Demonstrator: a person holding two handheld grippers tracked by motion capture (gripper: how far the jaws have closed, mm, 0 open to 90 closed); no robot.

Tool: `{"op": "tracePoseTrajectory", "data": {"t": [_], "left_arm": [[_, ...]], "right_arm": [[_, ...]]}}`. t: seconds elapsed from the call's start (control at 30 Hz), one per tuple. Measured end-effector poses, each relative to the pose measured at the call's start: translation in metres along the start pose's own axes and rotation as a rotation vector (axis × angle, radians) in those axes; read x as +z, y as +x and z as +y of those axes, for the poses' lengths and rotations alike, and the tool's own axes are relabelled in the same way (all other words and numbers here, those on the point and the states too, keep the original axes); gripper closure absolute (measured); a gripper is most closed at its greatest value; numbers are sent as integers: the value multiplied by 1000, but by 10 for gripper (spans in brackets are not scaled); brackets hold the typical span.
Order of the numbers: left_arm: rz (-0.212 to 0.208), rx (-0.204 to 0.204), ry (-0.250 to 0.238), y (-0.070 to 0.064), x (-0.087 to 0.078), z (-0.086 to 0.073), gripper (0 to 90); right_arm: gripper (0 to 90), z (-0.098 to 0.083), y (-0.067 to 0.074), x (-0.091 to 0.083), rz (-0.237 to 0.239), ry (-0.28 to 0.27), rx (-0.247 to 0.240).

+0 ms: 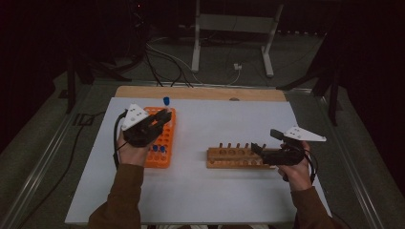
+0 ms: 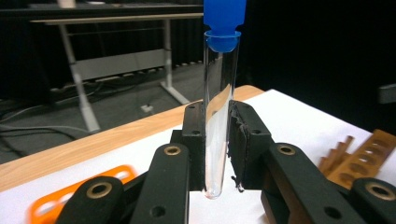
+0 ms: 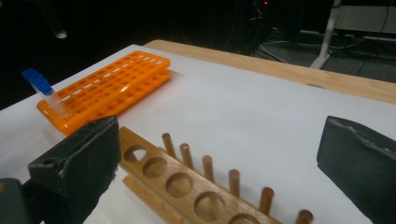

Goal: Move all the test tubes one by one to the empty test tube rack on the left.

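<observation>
A white worktop (image 1: 200,191) carries two racks. The orange rack (image 1: 161,138) is the landmark; a wooden rack (image 1: 236,157) with round holes and pegs lies well to its right.

The left tool (image 1: 160,117) hangs above the orange rack's far end, its jaws closed on a clear glass test tube (image 2: 217,116) with a blue cap (image 2: 224,23). The tube stands upright, gripped low on its body, its rounded bottom poking out below the pads. Two more blue-capped tubes (image 1: 159,149) sit in the orange rack's near end.

The right tool (image 1: 255,149) rests at the wooden rack's right end, jaws spread wide, holding nothing.

Likely risks: smooth glass could slide down through the pads. Carried across to the wooden rack, the protruding bottom could strike a peg or a hole's rim, tilting or cracking the tube. A low pass could also clip the waiting right tool.
</observation>
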State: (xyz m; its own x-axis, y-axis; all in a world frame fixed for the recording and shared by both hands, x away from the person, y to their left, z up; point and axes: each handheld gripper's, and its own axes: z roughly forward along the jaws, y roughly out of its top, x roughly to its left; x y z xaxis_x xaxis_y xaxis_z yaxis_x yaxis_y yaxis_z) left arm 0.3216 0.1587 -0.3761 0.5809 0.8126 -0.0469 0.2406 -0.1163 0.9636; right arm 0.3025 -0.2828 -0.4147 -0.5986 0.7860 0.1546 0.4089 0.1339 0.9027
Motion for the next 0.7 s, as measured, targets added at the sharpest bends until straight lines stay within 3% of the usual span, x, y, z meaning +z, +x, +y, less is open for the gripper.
{"op": "tracePoseTrajectory", "data": {"t": [0.27, 0.43, 0.7], "left_arm": [[76, -11, 27, 23, -19, -14, 784], [118, -39, 25, 36, -31, -23, 784], [156, -68, 40, 48, -41, -41, 784]], "right_arm": [[1, -9, -8, -8, -20, 10, 16], [1, -11, -11, -10, -23, 7, 26], [1, -11, -8, -8, -15, 4, 23]]}}
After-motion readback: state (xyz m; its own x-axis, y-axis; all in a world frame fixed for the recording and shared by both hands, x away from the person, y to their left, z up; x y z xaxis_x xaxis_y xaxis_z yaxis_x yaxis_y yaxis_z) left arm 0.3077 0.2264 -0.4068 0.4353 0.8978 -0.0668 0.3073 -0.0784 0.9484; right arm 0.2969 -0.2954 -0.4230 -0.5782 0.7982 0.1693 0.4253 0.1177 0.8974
